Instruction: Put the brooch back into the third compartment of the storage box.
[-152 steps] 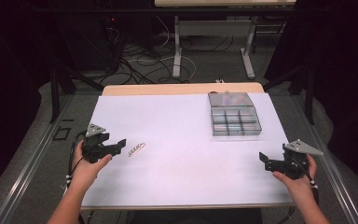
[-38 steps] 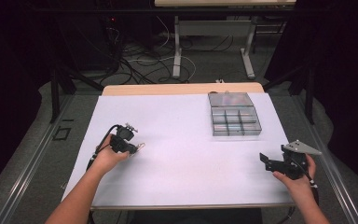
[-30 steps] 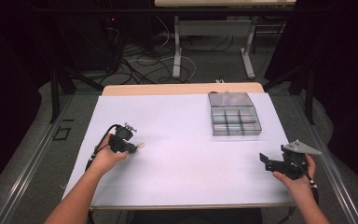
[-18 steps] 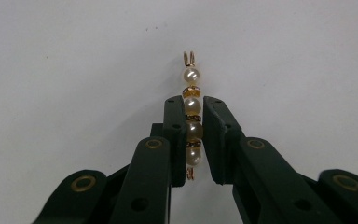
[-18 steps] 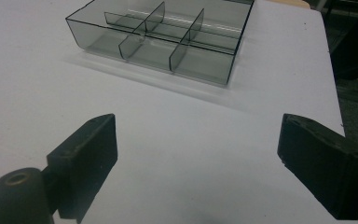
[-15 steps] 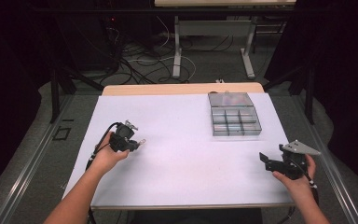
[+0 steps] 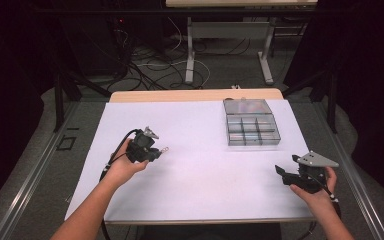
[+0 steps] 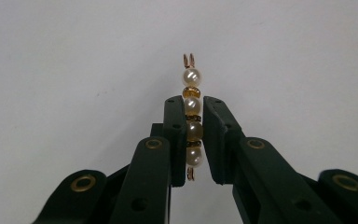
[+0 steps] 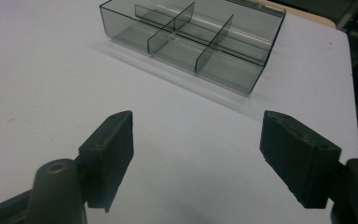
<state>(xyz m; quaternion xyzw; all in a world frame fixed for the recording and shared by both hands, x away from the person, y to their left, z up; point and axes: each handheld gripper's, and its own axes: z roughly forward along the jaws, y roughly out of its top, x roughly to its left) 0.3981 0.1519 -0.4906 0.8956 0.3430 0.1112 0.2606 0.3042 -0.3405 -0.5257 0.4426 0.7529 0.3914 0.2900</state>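
Table: your white sheet [image 7: 200, 190] runs wide and bare across the middle, a strip of wooden top [image 7: 195, 95] peeking out along the far edge.
Open room: plenty of bare sheet between your two hands, and more in front of the right gripper up to the box.
Box: the clear divided organiser [image 7: 251, 129] sits at the far right of the sheet, close to its right edge, well apart from both grippers; from the right gripper view [image 9: 191, 39] its compartments look see-through and grey.
Left hand: your left hand [image 7: 125, 167] reaches in over the left half of the sheet, forearm angled in from the bottom edge, cable looping back behind the wrist.
Left gripper: your left gripper [image 7: 152, 152] has its jaws drawn narrow, clamped on the bead piece, tips pointing right.
Bead piece: a short string of four pearl-like beads [image 8: 192, 121] with small gold spacers and a gold clasp end; the middle beads sit between the pads, one bead and the clasp poke out past the tips.
Right hand: your right hand [image 7: 312, 187] rests near the sheet's right front corner.
Right gripper: your right gripper [image 9: 196, 154] stands wide apart, nothing between the jaws, aimed toward the box.
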